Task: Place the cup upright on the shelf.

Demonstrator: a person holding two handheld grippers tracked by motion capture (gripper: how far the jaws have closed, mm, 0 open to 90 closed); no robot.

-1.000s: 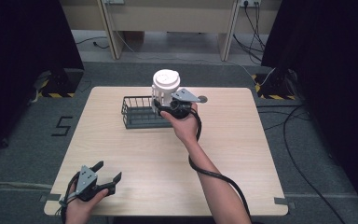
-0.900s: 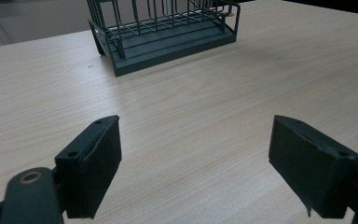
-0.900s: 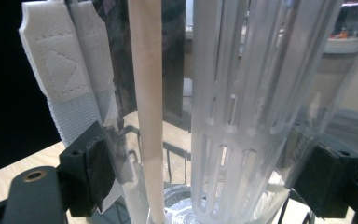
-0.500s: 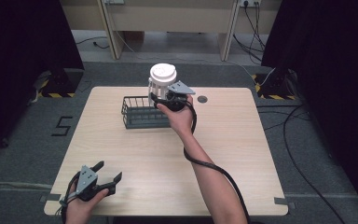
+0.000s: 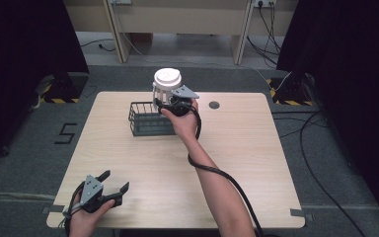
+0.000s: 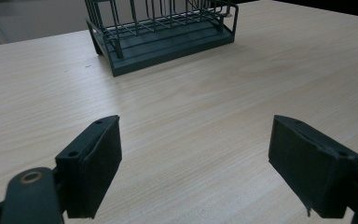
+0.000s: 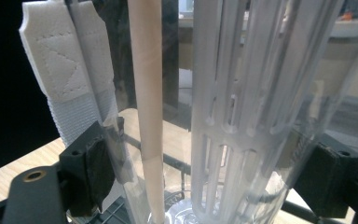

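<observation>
High view: the right gripper (image 5: 170, 104) grips a clear bottle (image 5: 167, 89) with a white lid, holding it upright over the right end of the wire basket (image 5: 145, 120), which stands near the middle of the table's far edge. I judge the step in hand to be carrying the bottle to the basket. The next move seems to call for a straight lowering that keeps the bottle upright and clear of the basket's rim and wires before the jaws let go. The left gripper (image 5: 103, 190) rests near the table's near-left corner, spread wide and empty, well apart from the work. A small dark disc (image 5: 214, 104) lies near the far edge, to the right of the hand, out of the way. The cable (image 5: 212, 168) trails along the right forearm and might drag on the table (image 5: 256, 158).

Left gripper view: the jaws stand wide apart over bare wood with nothing between them; the basket (image 6: 163, 28) is ahead, its floor looking empty.

Right gripper view: the jaws press both sides of the bottle (image 7: 242, 116), whose slotted white insert and a pale stick (image 7: 148, 107) show through the wall. A white strap (image 7: 70, 70) hangs at the left, and could snag on the wires below.
</observation>
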